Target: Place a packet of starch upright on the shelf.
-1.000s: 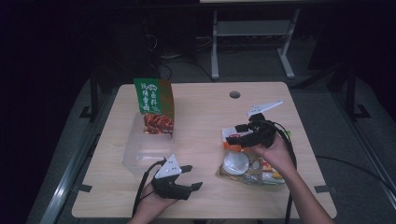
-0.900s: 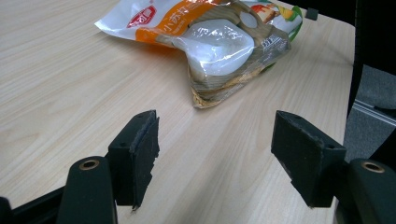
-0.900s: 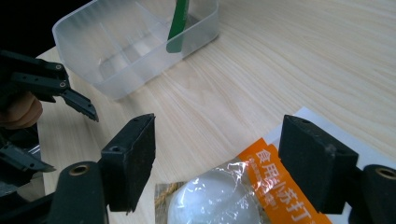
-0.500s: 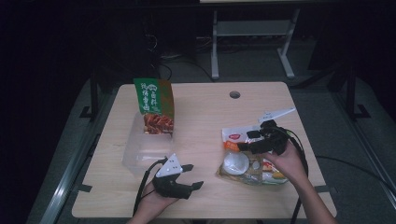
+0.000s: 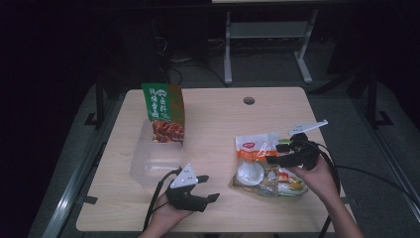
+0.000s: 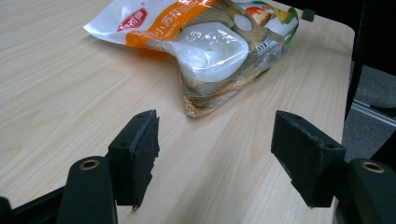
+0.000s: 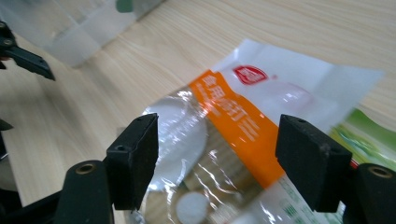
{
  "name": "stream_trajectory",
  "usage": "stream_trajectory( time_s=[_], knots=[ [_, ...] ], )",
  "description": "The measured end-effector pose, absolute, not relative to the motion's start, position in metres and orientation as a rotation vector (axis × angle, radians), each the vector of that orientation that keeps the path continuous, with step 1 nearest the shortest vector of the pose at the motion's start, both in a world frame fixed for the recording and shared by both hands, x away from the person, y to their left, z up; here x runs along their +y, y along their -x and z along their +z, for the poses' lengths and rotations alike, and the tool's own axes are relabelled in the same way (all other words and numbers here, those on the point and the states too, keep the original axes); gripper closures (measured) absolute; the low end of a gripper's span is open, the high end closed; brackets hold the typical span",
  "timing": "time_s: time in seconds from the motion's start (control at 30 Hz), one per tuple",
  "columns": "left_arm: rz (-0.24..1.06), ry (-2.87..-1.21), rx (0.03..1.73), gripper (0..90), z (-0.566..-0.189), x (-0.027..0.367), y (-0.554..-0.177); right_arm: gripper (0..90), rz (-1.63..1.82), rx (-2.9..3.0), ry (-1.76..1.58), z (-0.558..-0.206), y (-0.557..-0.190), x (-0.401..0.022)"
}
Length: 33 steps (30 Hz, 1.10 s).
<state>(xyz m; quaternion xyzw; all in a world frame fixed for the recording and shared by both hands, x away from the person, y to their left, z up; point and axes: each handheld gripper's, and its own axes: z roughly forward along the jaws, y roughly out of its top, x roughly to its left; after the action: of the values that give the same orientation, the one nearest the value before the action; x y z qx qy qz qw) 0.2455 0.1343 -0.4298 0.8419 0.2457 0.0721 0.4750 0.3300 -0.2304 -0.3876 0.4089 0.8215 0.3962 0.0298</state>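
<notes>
A clear food packet (image 5: 262,171) with an orange band and white contents lies flat on the right half of the wooden table (image 5: 218,124). My right gripper (image 5: 274,154) hovers low over its right side and points left. It is open, its jaws have just closed a little, and the packet (image 7: 224,135) lies beneath the gap, not pinched. My left gripper (image 5: 210,187) rests near the front edge, open and empty, facing the packet (image 6: 210,46) across bare wood. Between its pads (image 6: 140,149) is only table top.
A green snack bag (image 5: 162,111) stands upright in a clear plastic box (image 5: 148,166) at the left centre. A cable hole (image 5: 249,100) sits near the far edge. Cables trail from both grippers. Dark floor and a metal stand lie beyond the table.
My right hand has slid to the right and slightly nearer the person, from above the packet's top to its right side. The left gripper has stayed put.
</notes>
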Motion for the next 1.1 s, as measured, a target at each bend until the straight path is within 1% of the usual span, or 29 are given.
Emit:
stream_trajectory(
  time_s=[0.27, 0.43, 0.57, 0.6, 0.7, 0.8, 0.87, 1.0, 1.1],
  knots=[
    [0.171, -2.063, 0.602, 31.7, -0.43, 0.131, -0.246, 30.7, 1.189, 2.504, -1.349, -0.405, -0.331, -0.25],
    [0.174, -2.059, 0.602, 31.8, -0.428, 0.129, -0.249, 35.2, 1.19, 2.51, -1.394, -0.416, -0.334, -0.255],
    [0.165, -2.063, 0.612, 31.9, -0.429, 0.125, -0.255, 44.4, 1.194, 2.518, -1.399, -0.42, -0.337, -0.256],
    [0.162, -2.065, 0.614, 31.9, -0.43, 0.124, -0.257, 47.9, 1.204, 2.525, -1.402, -0.422, -0.338, -0.256],
    [0.157, -2.084, 0.616, 32.0, -0.433, 0.118, -0.263, 53.9, 1.197, 2.541, -1.411, -0.426, -0.341, -0.255],
    [0.151, -2.088, 0.623, 32.0, -0.436, 0.111, -0.268, 56.0, 1.228, 2.535, -1.413, -0.429, -0.344, -0.255],
    [0.147, -2.095, 0.622, 31.9, -0.438, 0.105, -0.272, 61.5, 1.24, 2.535, -1.409, -0.431, -0.346, -0.254],
    [0.136, -2.103, 0.615, 31.9, -0.441, 0.093, -0.277, 64.0, 1.259, 2.538, -1.396, -0.432, -0.348, -0.252],
    [0.127, -2.103, 0.615, 31.9, -0.444, 0.086, -0.281, 70.2, 1.266, 2.541, -1.381, -0.434, -0.349, -0.251]
  ],
)
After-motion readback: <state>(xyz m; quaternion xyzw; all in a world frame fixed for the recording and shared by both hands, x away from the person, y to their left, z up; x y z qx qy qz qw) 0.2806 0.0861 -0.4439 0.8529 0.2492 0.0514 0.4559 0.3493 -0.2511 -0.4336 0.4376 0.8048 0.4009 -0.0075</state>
